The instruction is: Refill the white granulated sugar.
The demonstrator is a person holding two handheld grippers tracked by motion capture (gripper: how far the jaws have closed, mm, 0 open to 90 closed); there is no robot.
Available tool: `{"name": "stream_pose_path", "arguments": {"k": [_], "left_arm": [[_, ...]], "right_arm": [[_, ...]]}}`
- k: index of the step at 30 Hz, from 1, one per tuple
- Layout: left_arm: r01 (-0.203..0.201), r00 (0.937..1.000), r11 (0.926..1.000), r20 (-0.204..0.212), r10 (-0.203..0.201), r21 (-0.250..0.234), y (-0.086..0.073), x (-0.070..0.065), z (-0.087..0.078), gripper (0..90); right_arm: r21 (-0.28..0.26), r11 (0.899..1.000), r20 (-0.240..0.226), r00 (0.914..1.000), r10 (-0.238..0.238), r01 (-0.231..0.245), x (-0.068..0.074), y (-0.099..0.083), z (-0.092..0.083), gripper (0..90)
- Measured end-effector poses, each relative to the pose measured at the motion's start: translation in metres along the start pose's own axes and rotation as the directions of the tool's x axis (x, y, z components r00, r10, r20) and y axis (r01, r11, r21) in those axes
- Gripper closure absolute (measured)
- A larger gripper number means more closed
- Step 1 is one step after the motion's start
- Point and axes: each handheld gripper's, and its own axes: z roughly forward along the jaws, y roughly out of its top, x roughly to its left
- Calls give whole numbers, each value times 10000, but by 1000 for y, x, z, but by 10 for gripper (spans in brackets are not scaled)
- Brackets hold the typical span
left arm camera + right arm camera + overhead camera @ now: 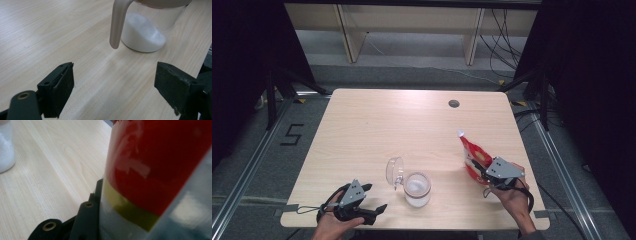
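The right gripper [482, 172] has its jaws closed on a red refill pouch [473, 154], which leans up and away toward eleven o'clock from the hand, its white corner pointing at the middle of the table [377, 125]. At about nine o'clock from the pouch stands a glass jar [417, 189] with white grains in the bottom, its hinged lid [394, 170] swung open at the jar's ten o'clock. The left gripper [376, 199] rests near the table's front edge with jaws wide apart and nothing between them, aimed at the jar. To pour well, I'd say the pouch's opened corner should come right over the jar mouth before it tips, slowly, while the free gripper steadies the jar so it can't slide. The left gripper view shows the sloped heap of grains [142, 33] and the lid's clasp [117, 23] hanging beside the glass, which the high view is too far off to resolve; the right gripper view shows a yellow band [130, 210] under the pouch's red print.
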Motion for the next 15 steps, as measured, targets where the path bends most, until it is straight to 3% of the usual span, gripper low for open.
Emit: {"name": "stream_pose_path", "arguments": {"k": [7, 15], "left_arm": [[47, 10000, 10000, 12, -47, 0, 0, 0, 0, 159], [54, 10000, 10000, -9, -54, -45, 0, 0, 0, 159]], "right_arm": [[-128, 9960, 294, 9956, 889, -886, -4, -8, -10, 705], [-125, 9949, 485, 9937, 1008, -1004, -4, -11, -17, 657]]}}
